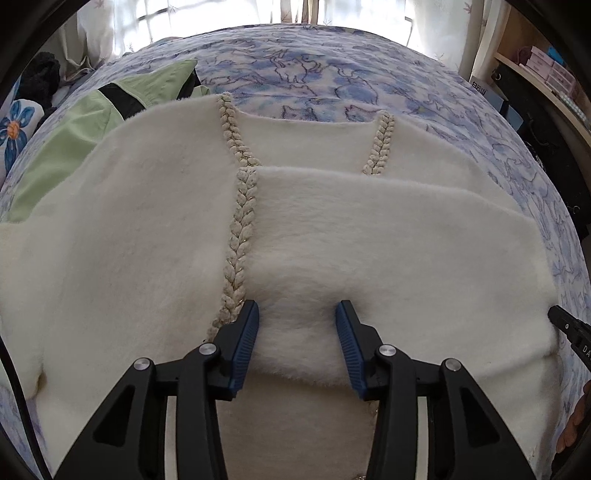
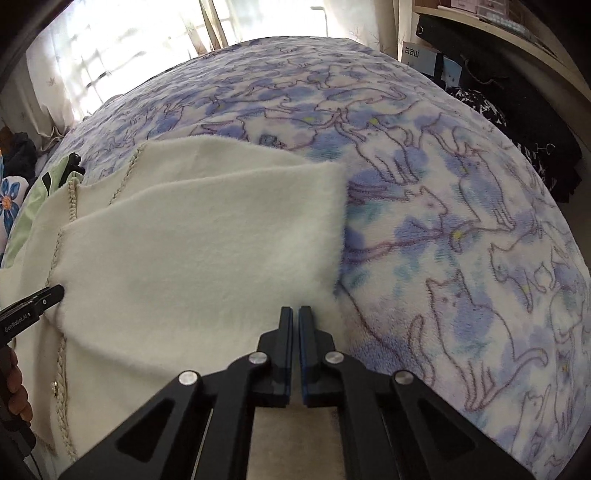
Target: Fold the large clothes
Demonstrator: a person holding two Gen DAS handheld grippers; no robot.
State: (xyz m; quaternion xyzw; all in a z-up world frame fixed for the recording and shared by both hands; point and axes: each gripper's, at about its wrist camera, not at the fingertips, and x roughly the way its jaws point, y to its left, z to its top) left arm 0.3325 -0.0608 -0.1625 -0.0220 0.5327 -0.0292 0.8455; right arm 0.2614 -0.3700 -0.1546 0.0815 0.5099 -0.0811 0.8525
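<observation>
Left wrist view: close, angled steeply down over the white garment (image 1: 147,240) on the bed (image 1: 332,66), toward the window. Right wrist view: same facing, over the garment's right edge; both share garment and bedspread.

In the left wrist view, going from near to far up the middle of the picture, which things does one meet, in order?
left gripper → folded-over panel of the white fuzzy garment → back neckline of the garment between the two braided trims → cat-print blanket → curtained window
</observation>
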